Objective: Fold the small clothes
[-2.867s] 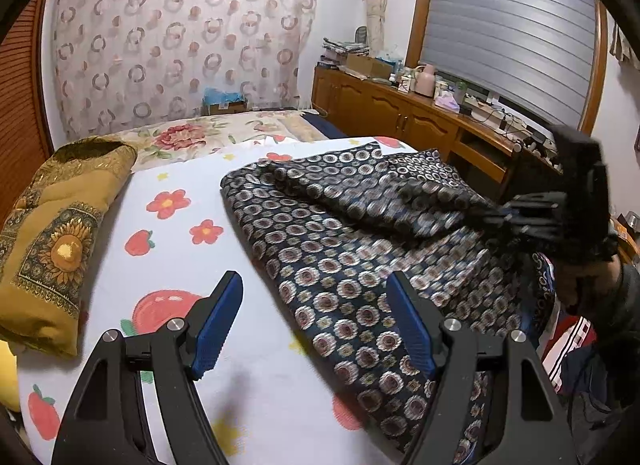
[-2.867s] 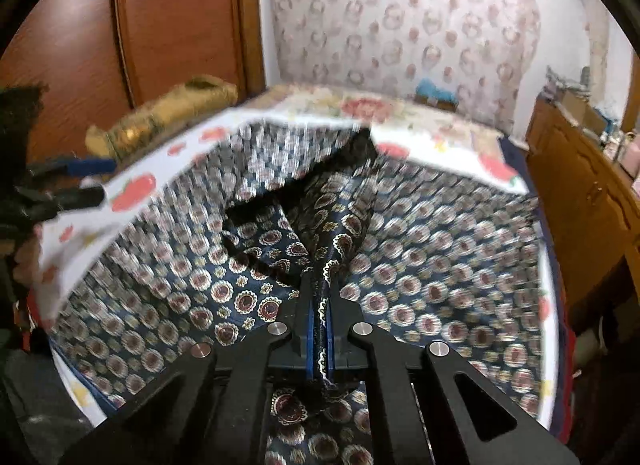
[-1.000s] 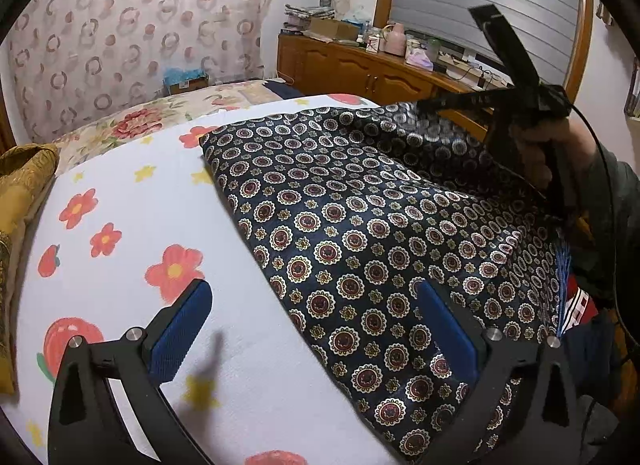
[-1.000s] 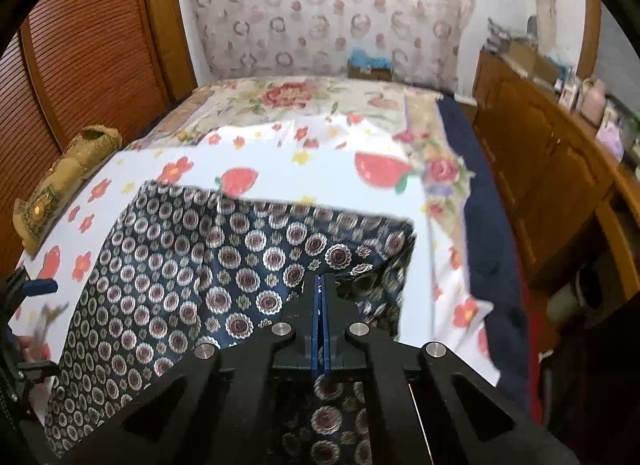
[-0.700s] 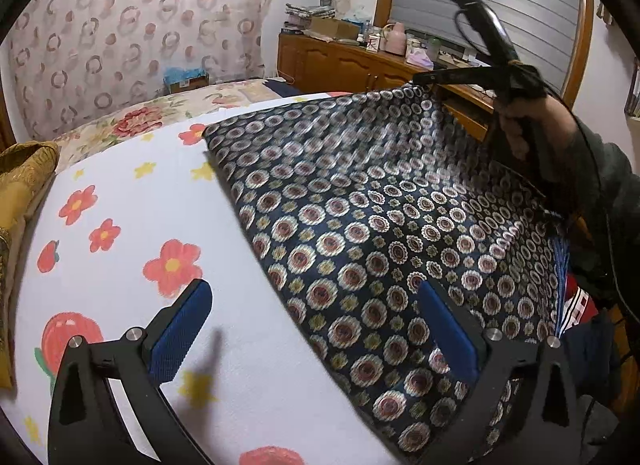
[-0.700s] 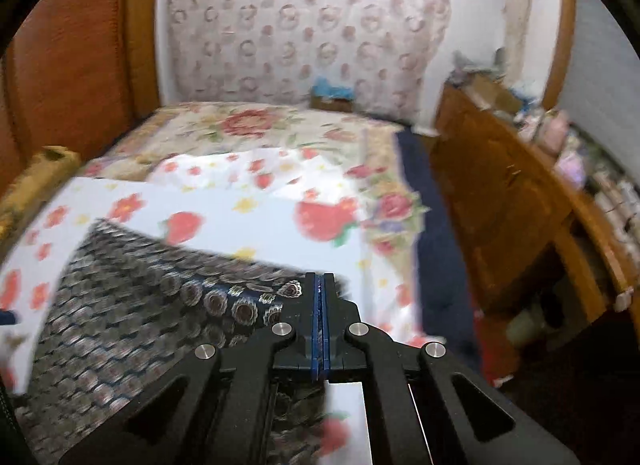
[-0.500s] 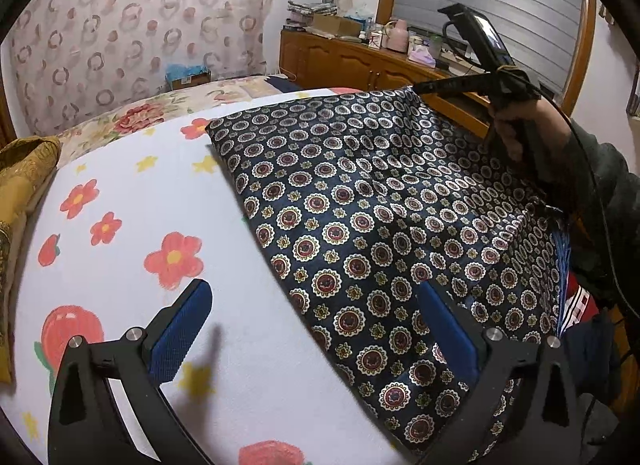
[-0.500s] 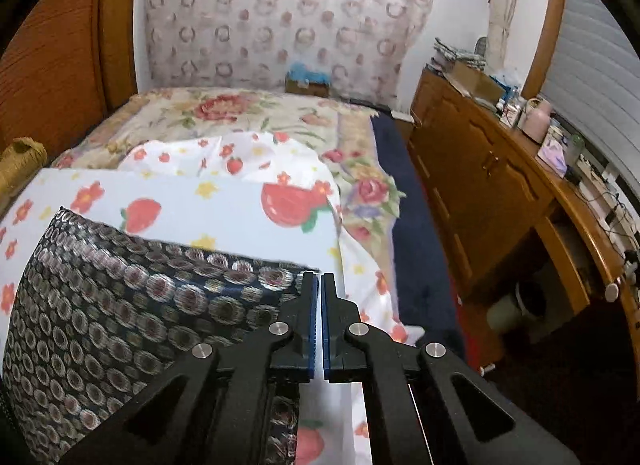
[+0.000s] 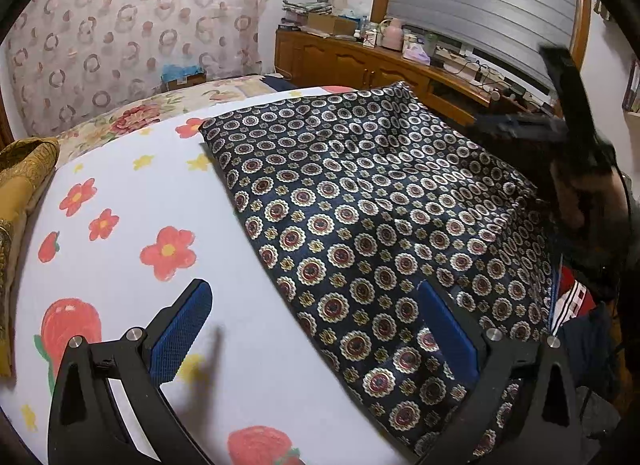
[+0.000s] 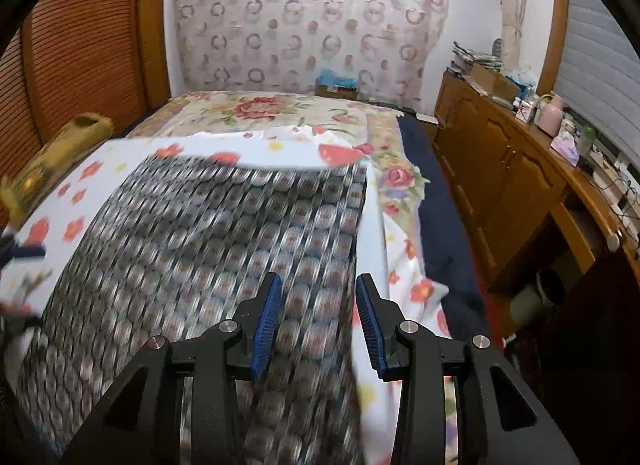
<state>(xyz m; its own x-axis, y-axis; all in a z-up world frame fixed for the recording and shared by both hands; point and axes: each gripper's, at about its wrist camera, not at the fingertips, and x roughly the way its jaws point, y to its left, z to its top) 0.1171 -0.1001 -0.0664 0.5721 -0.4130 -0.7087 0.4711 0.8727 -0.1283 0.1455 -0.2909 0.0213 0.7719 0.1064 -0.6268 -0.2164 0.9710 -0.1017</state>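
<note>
A dark navy garment with round medallion print [image 9: 360, 209] lies spread flat on the white flowered bed sheet [image 9: 132, 201]; it shows blurred in the right wrist view [image 10: 208, 249]. My left gripper [image 9: 316, 325] is open and empty, above the garment's near left edge. My right gripper [image 10: 318, 313] is open and empty, just above the garment's right edge. The right gripper and the hand that holds it show in the left wrist view [image 9: 568, 125], above the garment's far right side.
A yellow patterned pillow [image 9: 20, 169] lies at the bed's left edge. A floral quilt [image 10: 256, 109] covers the head of the bed. A wooden sideboard [image 10: 516, 169] with clutter runs along the right side. Clothes [image 9: 576, 297] lie at the bed's right foot.
My right gripper pulled the garment's corner out flat, then opened and let it go. The garment now lies spread on the sheet. My left gripper stayed open.
</note>
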